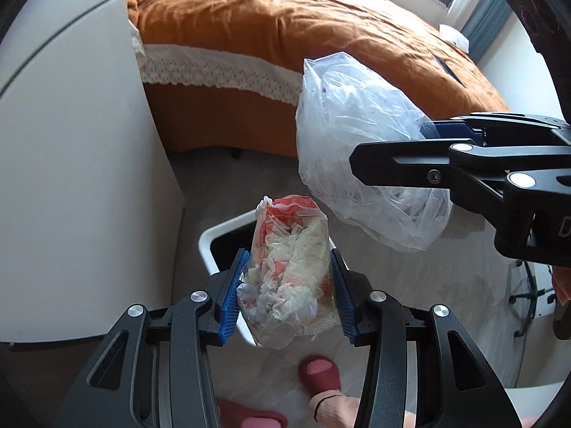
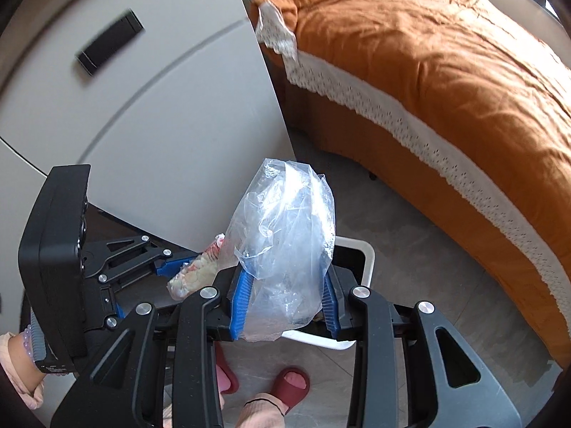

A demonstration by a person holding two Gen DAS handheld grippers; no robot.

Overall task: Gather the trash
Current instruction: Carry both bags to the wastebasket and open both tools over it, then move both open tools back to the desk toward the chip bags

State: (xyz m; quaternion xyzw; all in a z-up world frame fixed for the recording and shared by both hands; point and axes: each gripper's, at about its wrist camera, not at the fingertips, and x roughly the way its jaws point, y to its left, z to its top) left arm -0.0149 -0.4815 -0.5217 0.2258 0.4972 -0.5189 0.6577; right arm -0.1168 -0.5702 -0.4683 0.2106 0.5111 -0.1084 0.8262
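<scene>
A: We start from the bed (image 1: pixel 285 28) with its orange cover, since it fills most of both views. The white cabinet (image 1: pixel 71 178) stands beside its near end, and the white bin (image 1: pixel 210 246) sits on the floor (image 2: pixel 410 249) in front of the bed, just beside the cabinet.

B: Our left gripper (image 1: pixel 287 296) has its jaws clamped on a crumpled bag of red and white wrappers (image 1: pixel 289 271), held over the bin, nearer us than the bed. Our right gripper (image 2: pixel 285 303) has its jaws pressed on a clear plastic bag (image 2: pixel 285 242), also over the bin's rim.

A: What could go wrong from here, in our judgement?

B: Both bags are thin and slippery. The clear one bulges well beyond the blue pads (image 2: pixel 242 303), so it may snag on a pad when we let go, or drift and land on the floor towards the bed. The two grippers hang close together above a narrow opening, so they could knock each other, or one bag could catch the other.

A: And our feet in red slippers (image 2: pixel 291 385) stand just on the near side of the bin, where a dropped bag could fall.

B: Any writing?

A: A few white letters show on the right gripper's body in the left view, cut off at the edge, and small print on the left one in the right view, too tiny to read
</scene>
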